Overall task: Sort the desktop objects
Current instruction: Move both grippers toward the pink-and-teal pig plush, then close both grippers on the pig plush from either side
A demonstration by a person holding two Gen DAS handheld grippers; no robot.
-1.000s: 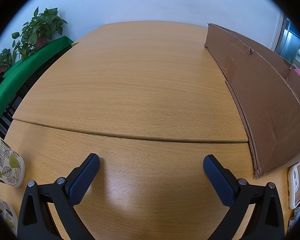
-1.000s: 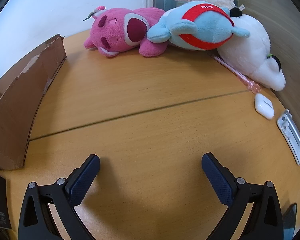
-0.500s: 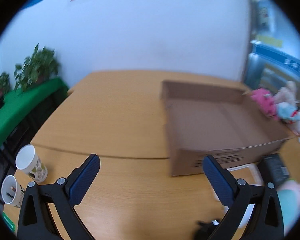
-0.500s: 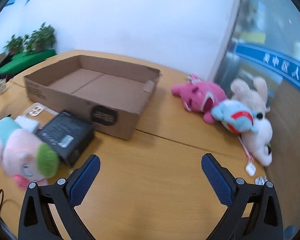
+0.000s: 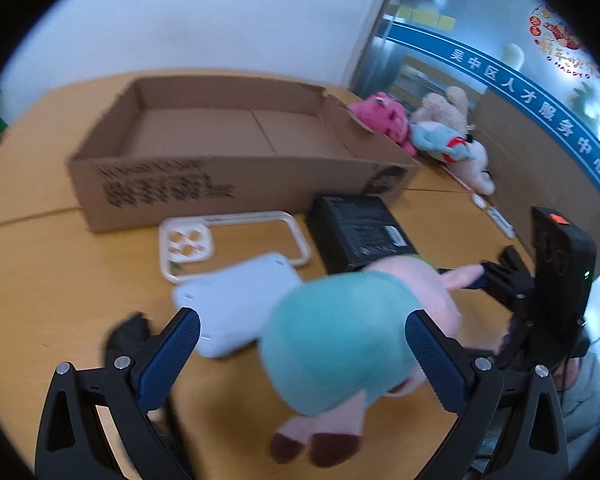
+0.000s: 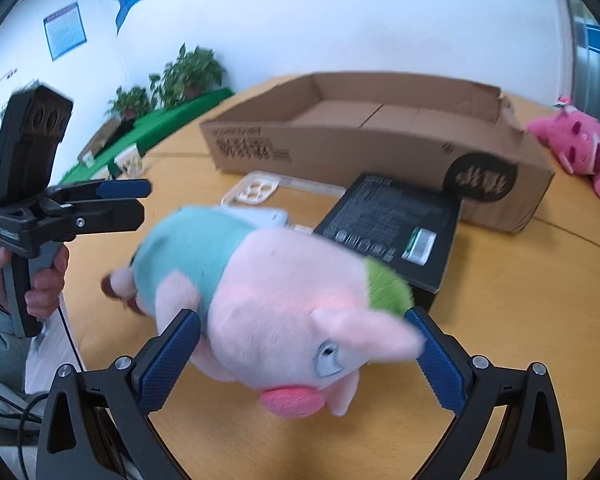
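A pink pig plush in a teal shirt lies on the wooden table, its body between the open fingers of my left gripper. In the right wrist view its head lies between the open fingers of my right gripper. Neither gripper presses on it. Behind it lie a black box, a white phone case and a pale blue tablet-like case. An open, empty cardboard box stands further back.
A pink plush, a blue plush and a white one lie beyond the box by the wall. Small white items lie near them. Paper cups and plants are at the far left. A black cable lies by my left finger.
Both grippers have swung away from the table's far parts and come in around the pig plush from opposite ends. Their fingers stay open.
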